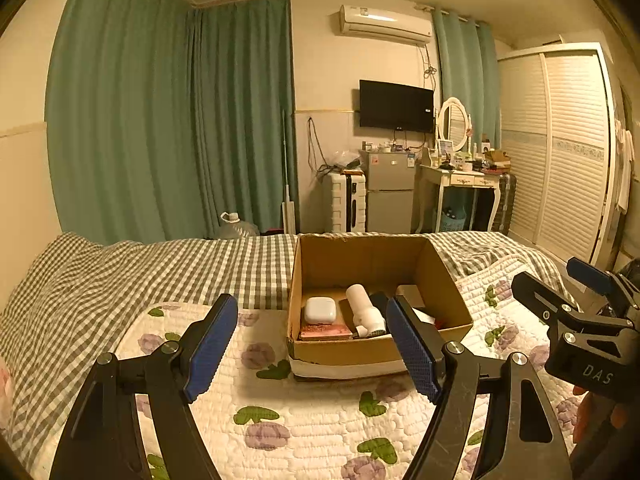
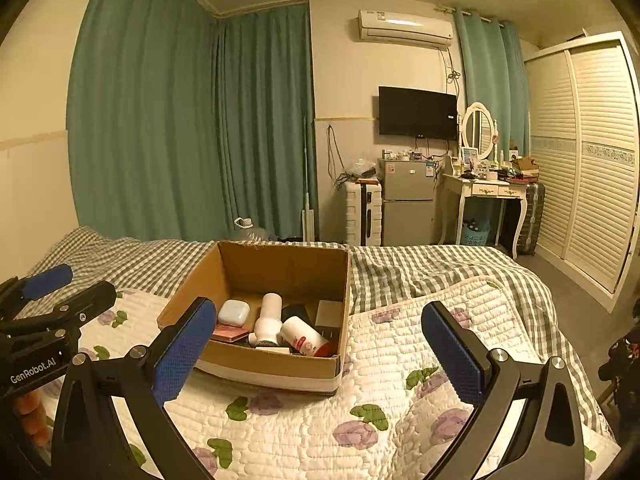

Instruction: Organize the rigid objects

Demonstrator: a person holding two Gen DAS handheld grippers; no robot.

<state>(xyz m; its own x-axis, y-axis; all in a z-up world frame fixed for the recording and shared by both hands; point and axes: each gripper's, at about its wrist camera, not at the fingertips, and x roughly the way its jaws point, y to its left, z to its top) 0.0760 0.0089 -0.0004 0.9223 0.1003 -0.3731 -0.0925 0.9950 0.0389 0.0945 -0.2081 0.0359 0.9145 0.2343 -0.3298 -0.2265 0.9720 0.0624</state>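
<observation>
Left wrist view: the left claw (image 1: 312, 348) gapes wide and holds nothing, with the cardboard box (image 1: 380, 350) just ahead on the quilt (image 1: 304, 420). A white case (image 1: 319, 310) and white bottle (image 1: 364, 310) lie inside.

Right wrist view: the right claw (image 2: 320, 354) is likewise wide and bare, the box ahead-left; a red-capped bottle (image 2: 306, 338) lies there. Packing looks nearly finished; next comes finding any stray item.

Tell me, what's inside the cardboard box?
Inside the cardboard box: a white earbud case, two white bottles, a pink booklet. Things beneath them are hidden.
</observation>
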